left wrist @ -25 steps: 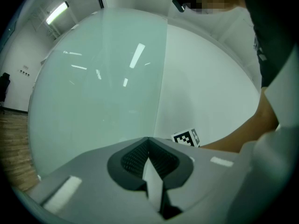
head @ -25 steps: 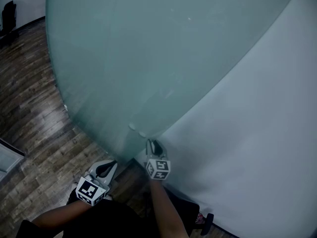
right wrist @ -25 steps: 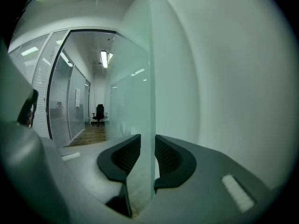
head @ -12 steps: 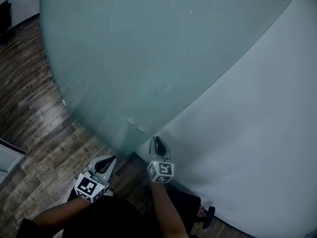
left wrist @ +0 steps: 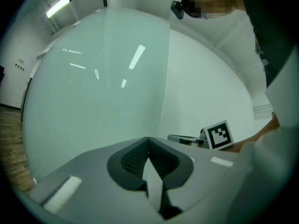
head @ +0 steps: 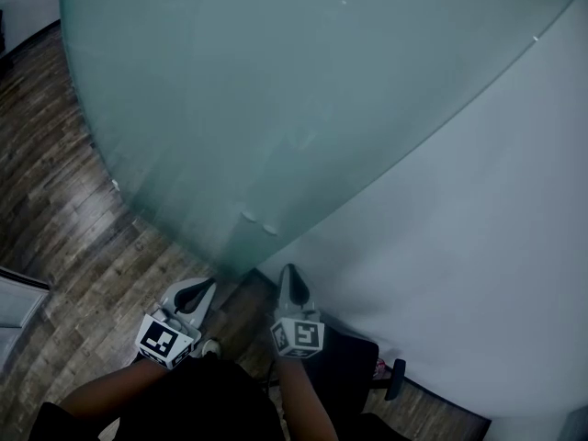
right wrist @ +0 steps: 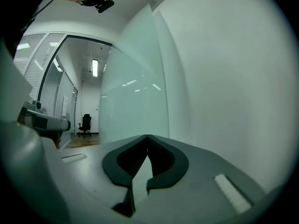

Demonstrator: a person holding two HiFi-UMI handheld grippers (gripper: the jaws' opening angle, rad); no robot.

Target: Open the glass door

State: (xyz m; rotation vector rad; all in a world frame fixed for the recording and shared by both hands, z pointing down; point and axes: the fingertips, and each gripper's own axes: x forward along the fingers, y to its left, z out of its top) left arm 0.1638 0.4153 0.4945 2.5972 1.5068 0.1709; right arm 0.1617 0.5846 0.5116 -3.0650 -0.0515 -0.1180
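The frosted glass door [head: 276, 108] stands in front of me, with its free edge close to the white wall [head: 459, 246]. Two small round fittings [head: 248, 216] sit low on the glass. My right gripper [head: 289, 272] is shut and empty, just below and clear of the door's lower edge. My left gripper [head: 196, 294] hangs beside it to the left, also shut with nothing in it. In the left gripper view the shut jaws [left wrist: 148, 140] face the glass [left wrist: 93, 87]. In the right gripper view the closed jaws [right wrist: 147, 136] point at the door's edge [right wrist: 135, 101].
Wooden floor [head: 64, 209] runs to the left of the door. A small black object [head: 390, 379] sits at the wall's base on the right. Through the doorway in the right gripper view a corridor holds an office chair [right wrist: 85, 123].
My right gripper has pulled back from the door's edge toward me and its jaws have closed. The left gripper has hardly moved.
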